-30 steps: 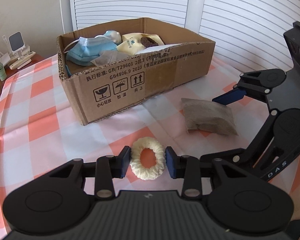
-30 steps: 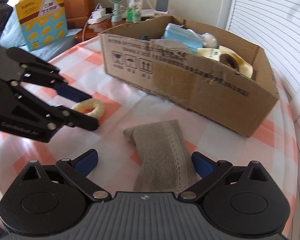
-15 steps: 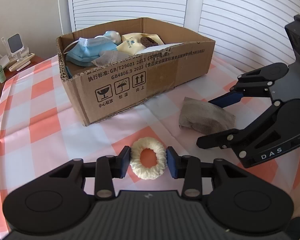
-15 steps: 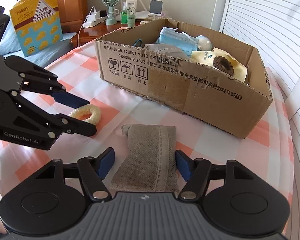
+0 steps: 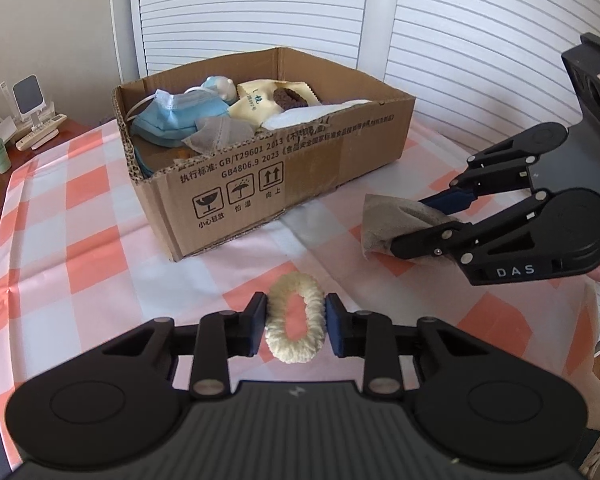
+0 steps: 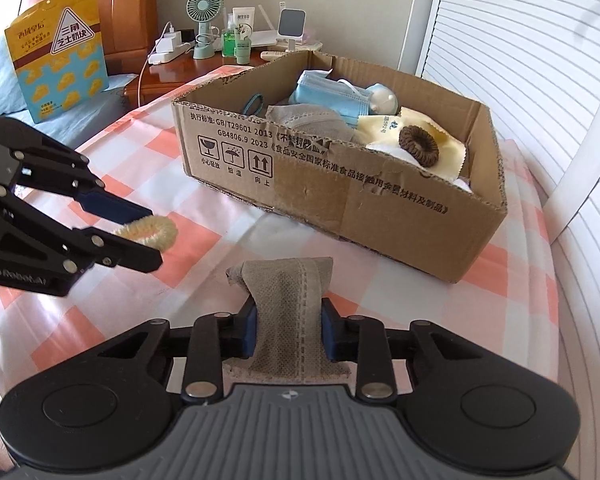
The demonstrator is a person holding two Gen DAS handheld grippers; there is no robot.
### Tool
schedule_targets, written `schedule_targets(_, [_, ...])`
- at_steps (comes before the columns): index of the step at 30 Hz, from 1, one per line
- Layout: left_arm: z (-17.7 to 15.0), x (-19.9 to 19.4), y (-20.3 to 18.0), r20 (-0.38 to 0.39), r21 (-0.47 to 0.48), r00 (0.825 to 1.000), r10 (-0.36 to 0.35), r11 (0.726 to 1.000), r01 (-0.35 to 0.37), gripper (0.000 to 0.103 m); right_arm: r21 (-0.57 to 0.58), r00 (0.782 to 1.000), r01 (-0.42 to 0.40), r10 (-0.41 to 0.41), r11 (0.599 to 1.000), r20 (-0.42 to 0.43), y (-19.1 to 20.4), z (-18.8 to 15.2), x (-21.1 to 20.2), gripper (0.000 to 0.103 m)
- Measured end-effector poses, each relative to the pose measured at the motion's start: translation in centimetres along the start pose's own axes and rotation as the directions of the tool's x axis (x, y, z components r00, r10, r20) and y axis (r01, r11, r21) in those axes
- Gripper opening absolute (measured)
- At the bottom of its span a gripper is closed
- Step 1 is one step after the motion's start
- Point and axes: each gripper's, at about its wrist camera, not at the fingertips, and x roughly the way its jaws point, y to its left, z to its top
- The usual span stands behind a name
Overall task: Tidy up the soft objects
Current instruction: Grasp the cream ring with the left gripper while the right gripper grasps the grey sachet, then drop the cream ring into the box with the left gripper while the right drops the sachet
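My left gripper point(image 5: 296, 324) is shut on a cream fluffy hair tie point(image 5: 296, 322) and holds it above the checked tablecloth; it also shows in the right wrist view point(image 6: 150, 232). My right gripper point(image 6: 287, 326) is shut on a folded grey-brown cloth point(image 6: 288, 312), squeezed between the blue pads and lifted; it also shows in the left wrist view point(image 5: 396, 224). An open cardboard box point(image 5: 300, 172) stands behind, also seen in the right wrist view point(image 6: 380, 200). It holds blue masks point(image 5: 180, 116), a cream cloth, a brown hair tie point(image 6: 418, 146) and a grey cloth.
The table has a pink-and-white checked cloth point(image 5: 72, 248). A wooden nightstand point(image 6: 188, 68) with a small fan, bottles and a phone stand is beyond the far-left edge. A yellow-blue snack bag point(image 6: 58, 52) stands on the bed. White louvred doors are behind the box.
My right gripper closed on the grey-brown cloth and raised it. My left gripper squeezed the cream hair tie narrower and lifted it off the cloth.
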Motion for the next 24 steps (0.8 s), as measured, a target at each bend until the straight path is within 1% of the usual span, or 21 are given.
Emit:
schedule_targets(7, [1.6, -2.5, -0.6, 0.032, 0.039, 0.999, 0.002, 0.999, -0.003, 0.030, -0.014, 0.999, 0.003, -0.002, 1.000, 0.054, -0.5, 0.6, -3.0, 0.034])
schedule_targets(13, [5.2, -3.7, -0.9, 0.105, 0.091, 0.994, 0.011, 0.996, -0.020, 0.030, -0.006, 0.991, 0.001, -0.001, 1.000, 0.131, -1.6, 2.0, -6.1, 0.034])
schedule_targets(16, [7.7, -3.2, -0.7, 0.137, 0.109, 0.991, 0.014, 0.994, -0.030, 0.030, -0.004, 0.986, 0.017, -0.017, 1.000, 0.164, -2.4, 2.8, -7.2, 0.034])
schedule_targets(18, [9.6, -2.3, -0.3, 0.153, 0.097, 0.988, 0.016, 0.995, -0.031, 0.030, -0.007, 0.982, 0.037, -0.035, 0.999, 0.183, -3.0, 3.4, -7.8, 0.034])
schedule_targets(20, [11.2, -1.2, 0.0, 0.156, 0.088, 0.988, 0.006, 0.996, -0.020, 0.030, -0.005, 0.979, 0.055, -0.053, 0.998, 0.196, -3.6, 3.9, -8.1, 0.034])
schedule_targets(23, [13.5, 0.8, 0.4, 0.155, 0.081, 0.988, 0.011, 0.996, -0.024, 0.030, 0.005, 0.976, 0.074, -0.073, 0.997, 0.207, -4.8, 4.4, -8.3, 0.034])
schedule_targets(24, [13.9, 1.5, 0.5, 0.155, 0.078, 0.988, 0.012, 0.997, -0.024, 0.037, 0.011, 0.975, 0.077, -0.078, 0.997, 0.207, -5.2, 4.5, -8.2, 0.034])
